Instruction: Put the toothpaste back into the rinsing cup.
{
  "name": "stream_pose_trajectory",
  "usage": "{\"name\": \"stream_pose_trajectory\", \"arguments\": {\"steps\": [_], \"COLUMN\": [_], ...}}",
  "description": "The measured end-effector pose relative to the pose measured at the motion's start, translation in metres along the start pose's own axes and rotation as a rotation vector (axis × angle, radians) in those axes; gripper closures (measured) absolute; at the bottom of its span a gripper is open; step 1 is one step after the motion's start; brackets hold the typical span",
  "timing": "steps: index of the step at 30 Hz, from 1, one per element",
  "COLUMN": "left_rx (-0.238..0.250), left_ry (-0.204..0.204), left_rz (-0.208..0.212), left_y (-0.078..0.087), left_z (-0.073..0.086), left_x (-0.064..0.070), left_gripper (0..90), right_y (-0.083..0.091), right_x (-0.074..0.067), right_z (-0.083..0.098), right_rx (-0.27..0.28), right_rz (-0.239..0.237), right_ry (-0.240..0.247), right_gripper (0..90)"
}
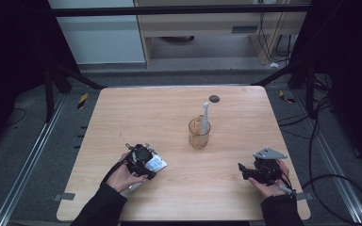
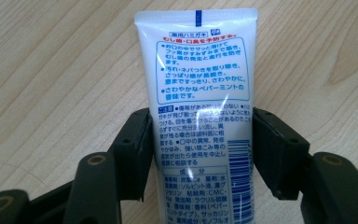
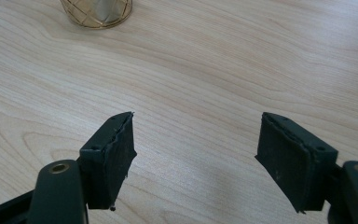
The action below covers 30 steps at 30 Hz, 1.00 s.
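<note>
**Left gripper closing around a toothpaste tube**

At the left of the bench (image 1: 122,108), the left gripper (image 2: 200,154) is straddling a white toothpaste tube (image 2: 198,93) that is lying flat on the wood near the front edge. In the left gripper view the jaws are standing at either flank of the tube, touching or nearly so; whether the pads are already pressing cannot be told. The tube is likely light, soft-walled and glossy, so it is apt to dent and slip; taking it across the mid-body, as here, appears sound. Toward the centre, an amber glass cup (image 1: 199,133) is standing upright with a white toothbrush (image 1: 204,117) in it, and a small dark disc (image 1: 214,98) is lying beyond it. At the right, the right gripper (image 3: 196,144) is hovering with jaws wide and empty.
</note>
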<state>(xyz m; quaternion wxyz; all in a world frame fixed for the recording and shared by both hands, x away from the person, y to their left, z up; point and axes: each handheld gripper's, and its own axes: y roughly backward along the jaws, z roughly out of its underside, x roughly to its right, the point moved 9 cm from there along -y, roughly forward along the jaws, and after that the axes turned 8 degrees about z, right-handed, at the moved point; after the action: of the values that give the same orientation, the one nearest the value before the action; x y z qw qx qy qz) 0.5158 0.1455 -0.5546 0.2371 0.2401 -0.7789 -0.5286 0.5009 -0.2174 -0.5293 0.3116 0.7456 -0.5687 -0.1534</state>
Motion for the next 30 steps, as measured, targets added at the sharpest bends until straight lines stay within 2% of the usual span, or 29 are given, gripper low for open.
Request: {"name": "stream_pose_trajectory", "arguments": {"steps": [5,12,14,19,22,25,30], "left_rx": [0.001,0.031,0.035,0.052,0.099,0.153,0.269], "left_ry": [0.013,0.048,0.063,0.066,0.082,0.086,0.107], "left_rz": [0.003,0.029,0.037,0.037,0.041,0.027,0.026], "left_y": [0.002,0.01,0.011,0.016,0.024,0.037,0.057], "left_z": [0.0,0.001,0.001,0.002,0.0,-0.002,-0.009], "left_x": [0.0,-0.001,0.0,-0.002,-0.002,-0.004,-0.006], "left_gripper": [47.4,62.5,65.0,67.7,68.5,68.8,68.8], "right_y": [0.0,-0.001,-0.001,0.0,0.0,0.0,0.0], "right_x": [0.0,0.001,0.001,0.001,0.003,0.003,0.004], "right_z": [0.0,0.001,0.001,0.001,0.001,0.002,0.002], "right_rx": [-0.002,-0.007,-0.008,-0.011,-0.007,-0.008,-0.001], "right_rz": [0.002,0.007,0.01,0.011,0.014,0.018,0.026], "right_ry": [0.0,0.0,0.003,-0.001,0.006,0.004,0.004], "right_gripper": [27.7,27.8,27.8,27.9,27.9,27.3,26.3]}}
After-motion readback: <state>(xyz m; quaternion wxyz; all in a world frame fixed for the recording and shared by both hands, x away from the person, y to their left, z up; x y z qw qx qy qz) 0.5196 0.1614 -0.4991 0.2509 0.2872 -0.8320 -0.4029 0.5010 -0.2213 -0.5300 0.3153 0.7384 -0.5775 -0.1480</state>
